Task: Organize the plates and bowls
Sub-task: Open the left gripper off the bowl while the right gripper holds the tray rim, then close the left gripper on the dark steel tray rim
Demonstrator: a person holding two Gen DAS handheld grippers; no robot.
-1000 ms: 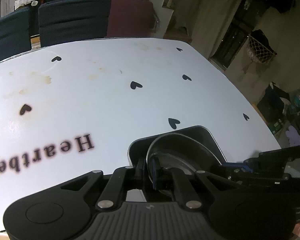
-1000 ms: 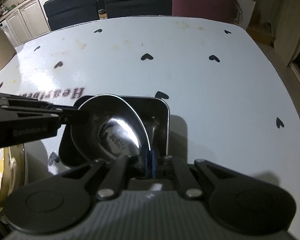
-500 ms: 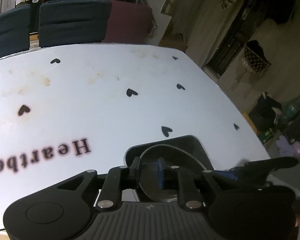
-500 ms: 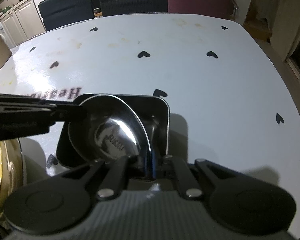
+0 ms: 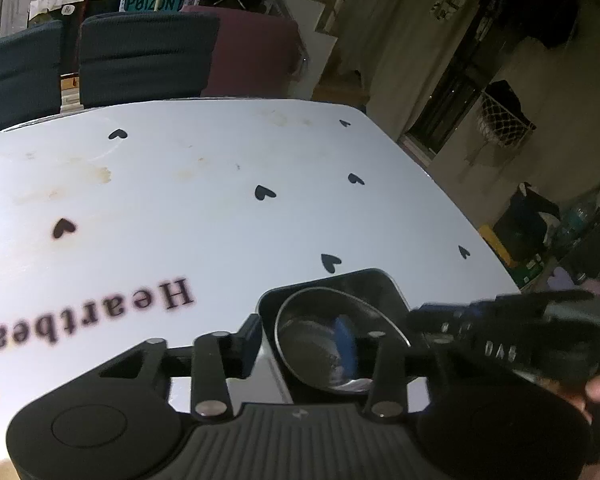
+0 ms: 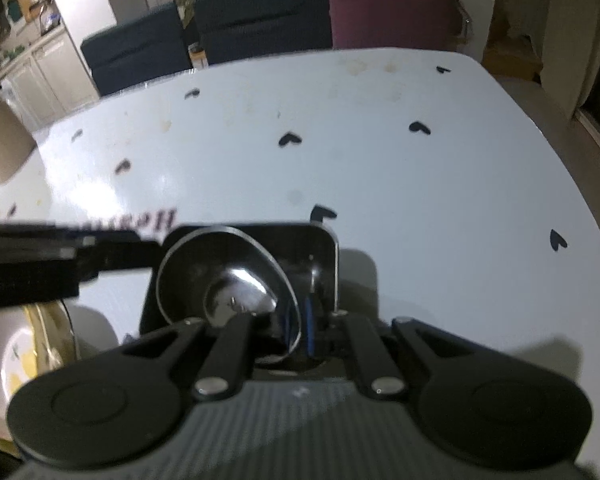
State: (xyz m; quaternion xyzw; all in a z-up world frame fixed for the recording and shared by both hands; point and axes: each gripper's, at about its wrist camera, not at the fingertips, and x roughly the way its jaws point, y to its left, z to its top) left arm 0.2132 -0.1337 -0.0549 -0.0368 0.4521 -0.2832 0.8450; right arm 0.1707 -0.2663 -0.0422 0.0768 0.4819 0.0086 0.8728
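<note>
A round steel bowl (image 5: 324,340) sits tilted inside a dark square dish (image 5: 372,288) on the white heart-print table (image 5: 220,208). Both show in the right wrist view: the bowl (image 6: 228,276) and the dish (image 6: 320,248). My left gripper (image 5: 300,340) is open, its fingers spread to either side of the dish's left wall and the bowl's rim. My right gripper (image 6: 300,336) is also open, one finger in the bowl and one in the dish. Each gripper appears in the other's view as a dark blurred bar.
A yellow-rimmed patterned plate (image 6: 24,364) lies at the table's near left edge. Dark blue chairs (image 6: 260,20) and a maroon chair (image 6: 388,8) stand along the far side. A cardboard box (image 6: 0,148) sits at the left. The table's right edge drops to the floor.
Both grippers were shut on the bowl's rim half a second ago. Both have now opened and let it go, leaving the bowl resting in the square dish.
</note>
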